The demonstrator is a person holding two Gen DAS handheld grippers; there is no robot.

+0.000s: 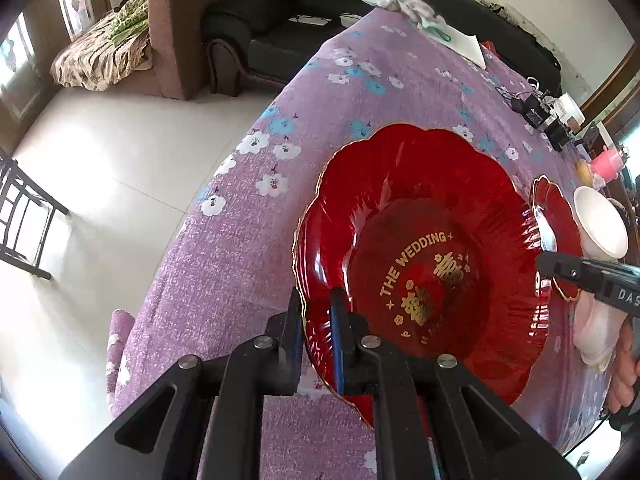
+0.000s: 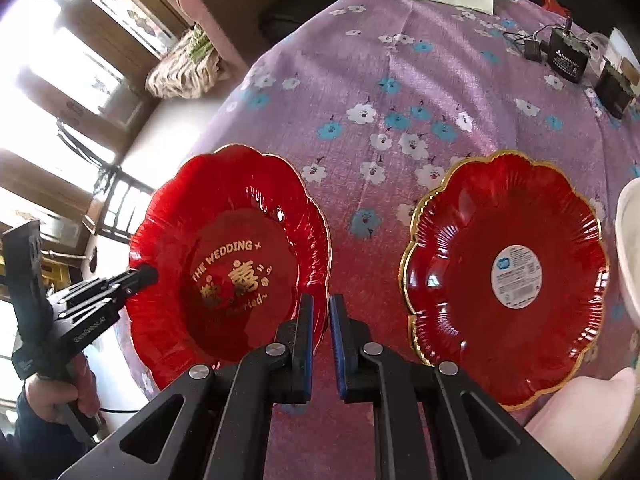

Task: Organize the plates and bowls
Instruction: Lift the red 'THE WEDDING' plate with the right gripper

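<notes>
Here, the red scalloped glass plate with gold wedding lettering (image 1: 420, 264) is held tilted above the purple floral tablecloth (image 1: 248, 248), lower centre of the left view; its rim is clamped by the left gripper (image 1: 318, 320) and by the right gripper (image 2: 320, 320). A second red gold-rimmed plate (image 2: 504, 276) lies right, beside a white bowl (image 1: 600, 222).

A: What kind of place is this?
B: A home living room: dark sofa (image 1: 280, 20), pink armchair (image 1: 168, 20), tiled floor (image 1: 100, 168), and a tabletop (image 1: 360, 92) under purple floral cloth.
</notes>
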